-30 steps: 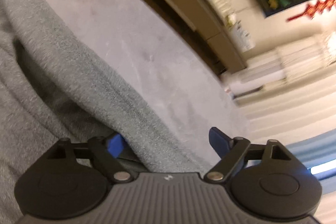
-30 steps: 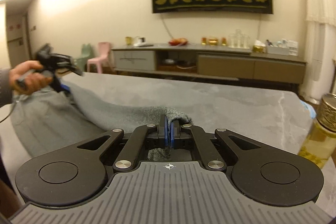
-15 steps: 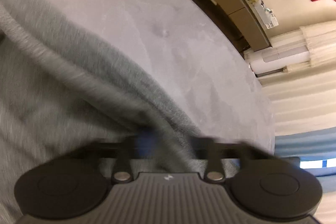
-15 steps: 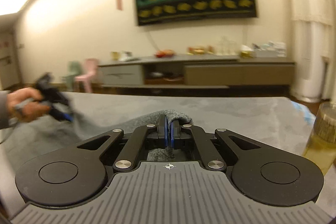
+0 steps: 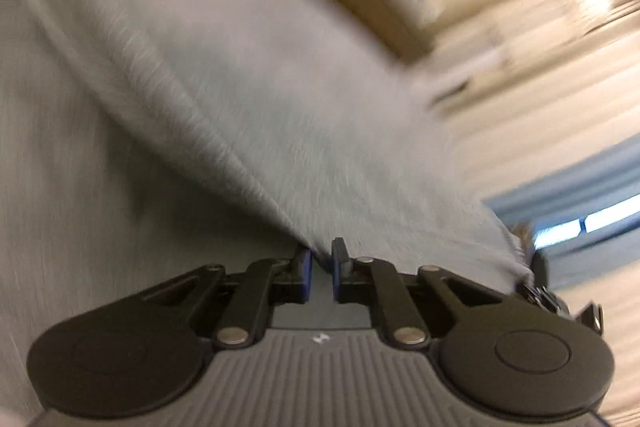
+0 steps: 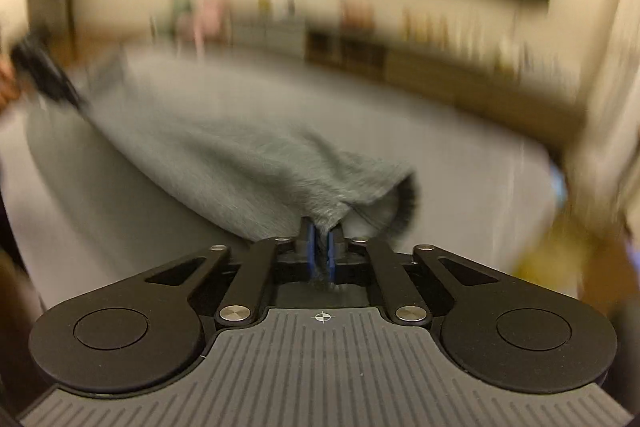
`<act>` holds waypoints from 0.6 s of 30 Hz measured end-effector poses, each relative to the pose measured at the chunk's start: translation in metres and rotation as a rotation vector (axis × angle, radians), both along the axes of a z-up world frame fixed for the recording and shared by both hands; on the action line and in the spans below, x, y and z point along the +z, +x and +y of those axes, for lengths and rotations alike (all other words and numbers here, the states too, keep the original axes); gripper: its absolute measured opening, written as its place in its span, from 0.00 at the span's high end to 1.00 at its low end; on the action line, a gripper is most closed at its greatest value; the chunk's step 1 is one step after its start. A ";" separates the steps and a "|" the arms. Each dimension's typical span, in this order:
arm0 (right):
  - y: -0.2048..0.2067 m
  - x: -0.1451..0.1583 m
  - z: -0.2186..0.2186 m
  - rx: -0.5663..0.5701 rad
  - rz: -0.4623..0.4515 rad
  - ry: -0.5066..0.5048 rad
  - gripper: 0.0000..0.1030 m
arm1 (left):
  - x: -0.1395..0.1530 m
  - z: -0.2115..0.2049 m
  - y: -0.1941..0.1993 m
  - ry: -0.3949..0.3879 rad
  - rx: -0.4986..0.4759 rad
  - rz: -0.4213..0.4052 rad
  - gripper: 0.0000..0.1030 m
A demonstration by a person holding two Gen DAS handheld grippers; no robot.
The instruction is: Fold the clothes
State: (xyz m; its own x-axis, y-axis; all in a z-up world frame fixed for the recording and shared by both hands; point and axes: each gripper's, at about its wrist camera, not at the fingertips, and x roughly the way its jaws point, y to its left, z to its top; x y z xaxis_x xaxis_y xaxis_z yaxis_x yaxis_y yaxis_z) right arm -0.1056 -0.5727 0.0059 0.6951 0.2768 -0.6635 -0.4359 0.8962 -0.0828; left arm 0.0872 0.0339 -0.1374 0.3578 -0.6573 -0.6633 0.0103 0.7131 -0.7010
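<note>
The grey knit garment [image 6: 248, 163] is the whole story here. It's stretched out in the air over the grey tabletop [image 6: 460, 163], pulled between both hands, with one corner bunched at the near right end and the other end running off to the far left.

The right tool [image 6: 320, 247] has its blue pads [image 6: 310, 247] almost together with a thin pinch of cloth wedged in between, so it's gripping the garment. The jaws are easing apart a touch, though the fabric is clearly still in there. The left tool [image 5: 320, 269] shows a small gap between its pads [image 5: 305, 273]. The cloth edge runs right up to the tips and the jaws are opening slightly. From the right wrist view the left tool [image 6: 48, 79] looks attached to the far end of the cloth, but it's too blurry to swear by.

Everything is smeared, so I'd guess this is mid-swing of a fold.

What could go wrong, imo:
- Both grips are shallow, just an edge of knit. A fast swing could yank a corner out, and the fold collapses.
- If the hands don't stay level, the fold lands crooked.
- There's a yellowish blurry thing [image 6: 560, 251] at the right edge of the tabletop, can't tell what. Trailing cloth could snag or knock it.
</note>
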 end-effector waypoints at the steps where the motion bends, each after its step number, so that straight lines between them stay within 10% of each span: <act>1: -0.001 -0.018 -0.004 -0.022 0.074 -0.024 0.95 | -0.010 -0.002 -0.003 0.006 -0.001 0.022 0.88; 8: -0.023 0.004 -0.020 -0.126 0.053 0.120 0.84 | 0.020 0.018 -0.005 0.020 0.078 -0.086 0.64; 14: 0.011 -0.008 0.027 0.019 0.086 -0.089 0.63 | 0.020 0.031 0.008 0.030 0.132 -0.093 0.58; 16: 0.025 -0.028 0.041 0.068 0.145 -0.185 0.69 | 0.012 0.028 0.010 0.044 0.124 -0.065 0.58; 17: 0.031 -0.037 0.047 0.093 0.170 -0.229 0.96 | 0.006 0.027 0.009 0.050 0.124 -0.050 0.58; 18: 0.032 -0.037 0.049 0.119 0.174 -0.247 0.99 | 0.002 0.028 0.010 0.055 0.131 -0.039 0.58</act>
